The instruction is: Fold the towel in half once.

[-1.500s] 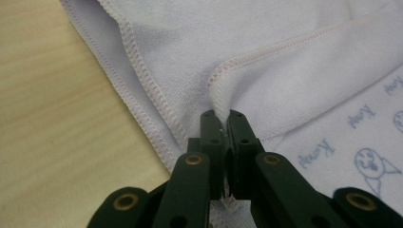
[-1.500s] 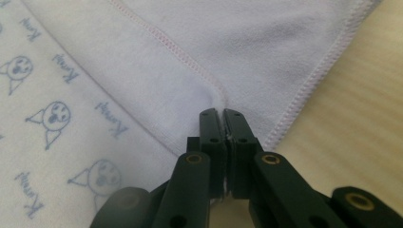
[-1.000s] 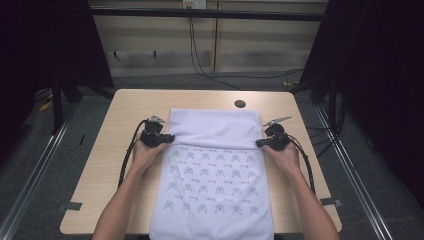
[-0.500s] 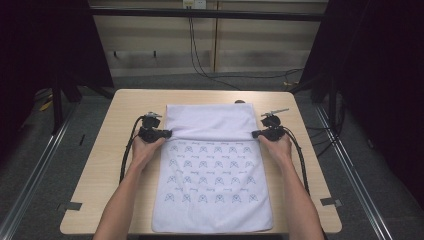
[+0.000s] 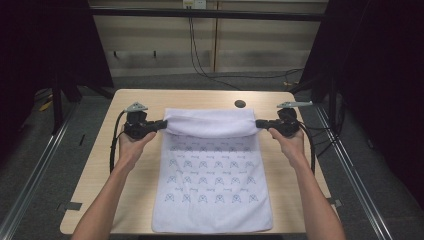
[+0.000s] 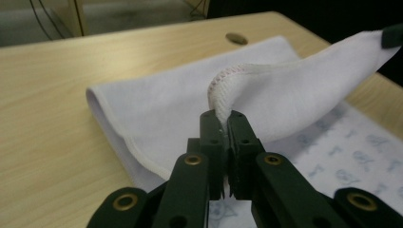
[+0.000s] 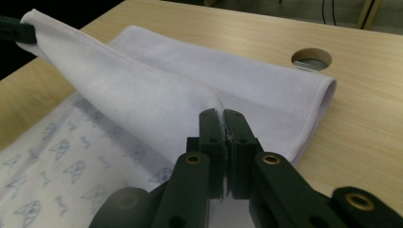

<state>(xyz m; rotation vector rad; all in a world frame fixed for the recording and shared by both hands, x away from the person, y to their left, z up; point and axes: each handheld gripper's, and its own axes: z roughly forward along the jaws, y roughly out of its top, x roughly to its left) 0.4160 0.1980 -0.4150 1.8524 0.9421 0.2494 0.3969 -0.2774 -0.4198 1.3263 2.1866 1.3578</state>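
Observation:
A white towel (image 5: 212, 180) printed with small blue figures lies on the wooden table (image 5: 100, 170). Its far end is folded back and lifted, plain white side up (image 5: 210, 122). My left gripper (image 5: 162, 124) is shut on the left corner of that lifted edge, my right gripper (image 5: 259, 123) on the right corner. In the left gripper view the hemmed towel corner (image 6: 219, 92) is pinched between the black fingers (image 6: 211, 130). In the right gripper view the towel edge (image 7: 216, 97) runs into the closed fingers (image 7: 237, 128), and the fold (image 7: 266, 80) rests on the table behind.
A round cable hole (image 5: 240, 104) sits in the table just beyond the towel, also the hole (image 7: 311, 58) near the fold. The towel's near end reaches the table's front edge (image 5: 210, 231). Metal rails run along the floor on both sides. Cables hang at the back wall.
Both grippers have risen and drawn toward the person, lifting the towel's far edge off the table. The folded flap now hangs between them, and more of the towel's near end lies on the table.

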